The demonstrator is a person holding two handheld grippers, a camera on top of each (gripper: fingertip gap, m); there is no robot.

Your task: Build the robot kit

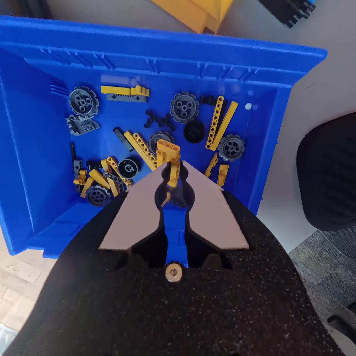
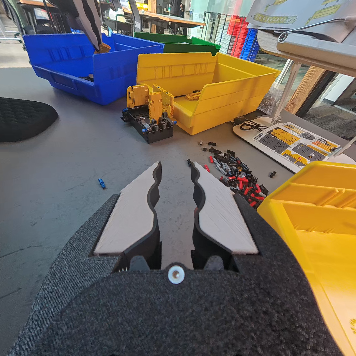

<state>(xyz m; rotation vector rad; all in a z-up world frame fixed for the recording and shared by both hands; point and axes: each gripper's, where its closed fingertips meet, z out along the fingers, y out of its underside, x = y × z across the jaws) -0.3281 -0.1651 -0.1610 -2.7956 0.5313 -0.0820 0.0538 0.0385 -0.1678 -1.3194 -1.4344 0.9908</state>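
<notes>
The left tongs (image 1: 174,163) were clamped on a yellow brick piece (image 1: 170,154) above the blue bin (image 1: 134,48), whose floor held grey gears (image 1: 184,107) and yellow beams (image 1: 215,123). The right tongs (image 2: 175,165) hung released and empty over the grey tabletop (image 2: 77,154), with a half-built model (image 2: 150,113) ahead of them and a pile of small pins (image 2: 240,179) to their right.

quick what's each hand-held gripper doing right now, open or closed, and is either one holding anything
Left hand-held gripper: closed on a yellow building piece, above the blue bin.
Right hand-held gripper: open, empty, over the grey table.
</notes>
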